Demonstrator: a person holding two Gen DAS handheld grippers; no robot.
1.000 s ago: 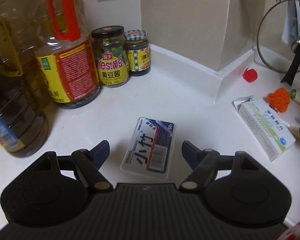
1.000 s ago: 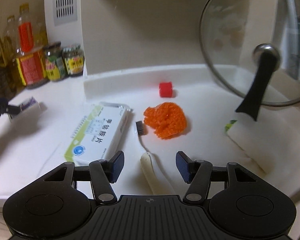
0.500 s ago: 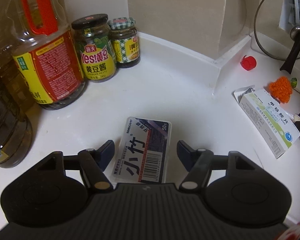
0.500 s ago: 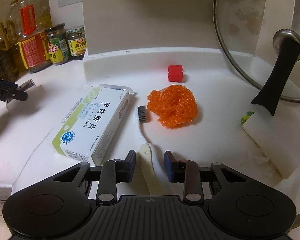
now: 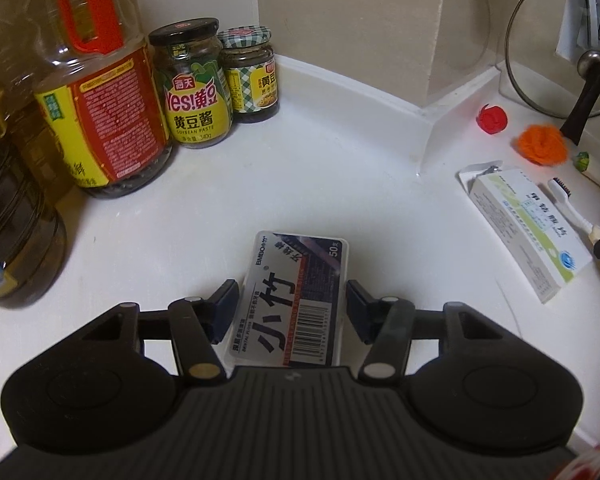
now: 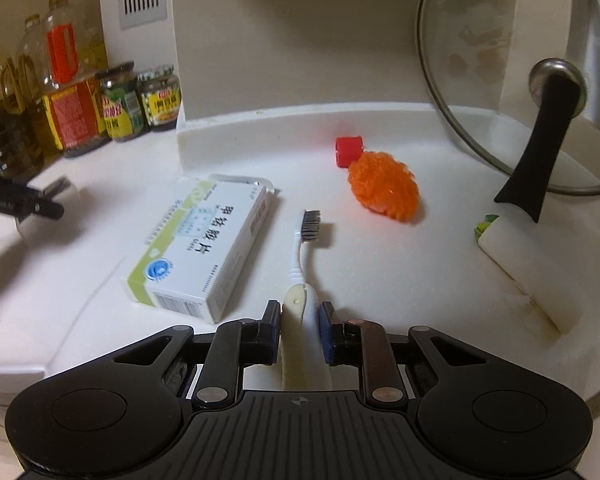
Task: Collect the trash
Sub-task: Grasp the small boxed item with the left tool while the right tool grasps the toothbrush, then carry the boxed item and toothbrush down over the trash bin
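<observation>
Left claw: the left claw (image 5: pixel 291 298) straddles the flat clear plastic dental floss box (image 5: pixel 292 300) at bottom centre of the left view, fingers close against its two long sides; whether they press it I cannot tell.
Right claw: the right claw (image 6: pixel 300 322) is narrow, clamped on the handle of the white toothbrush (image 6: pixel 302 276), bottom centre.
Tabletop: the white tabletop (image 6: pixel 380 272) carries a white-and-green cardboard medicine box (image 6: pixel 204 244) just left of the toothbrush, and an orange mesh scrubber (image 6: pixel 384 186) touching a small red cap (image 6: pixel 349 151), upper centre.
</observation>
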